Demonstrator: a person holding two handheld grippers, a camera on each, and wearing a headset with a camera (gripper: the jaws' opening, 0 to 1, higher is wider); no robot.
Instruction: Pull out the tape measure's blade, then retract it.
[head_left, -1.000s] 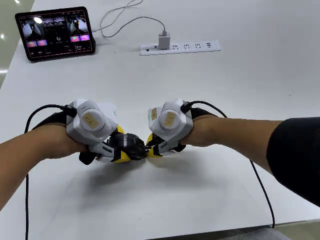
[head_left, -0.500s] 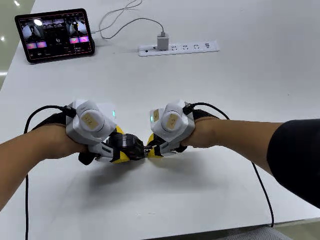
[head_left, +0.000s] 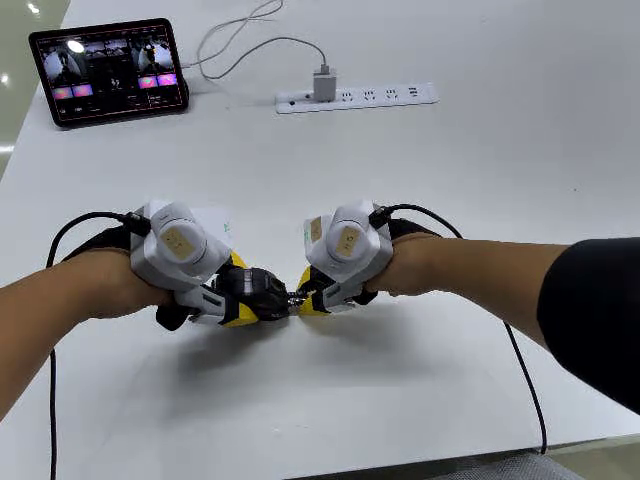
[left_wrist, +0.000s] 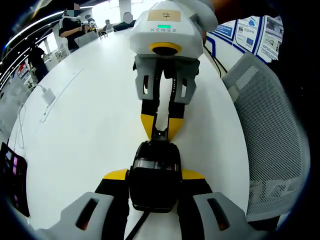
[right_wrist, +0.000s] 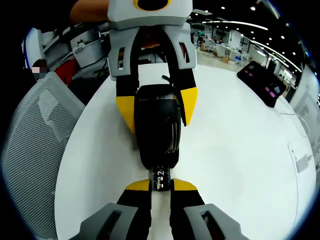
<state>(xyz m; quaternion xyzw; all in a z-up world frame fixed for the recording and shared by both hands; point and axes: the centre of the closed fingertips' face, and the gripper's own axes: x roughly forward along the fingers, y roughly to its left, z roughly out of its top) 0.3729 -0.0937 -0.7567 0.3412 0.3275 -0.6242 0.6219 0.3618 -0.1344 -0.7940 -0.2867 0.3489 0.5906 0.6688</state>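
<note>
Barely outside tape measure (right_wrist: 157, 130), blade (right_wrist: 160, 176)

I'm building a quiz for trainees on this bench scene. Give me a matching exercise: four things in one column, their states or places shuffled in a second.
Column one
1 left hand-held gripper
2 right hand-held gripper
3 tablet
4 power strip

Column two
A has a charger plugged in
B shut on the blade
C screen lit, far left of the table
D shut on the tape measure

Pairs: 1-D, 2-B, 3-C, 4-A.
</note>
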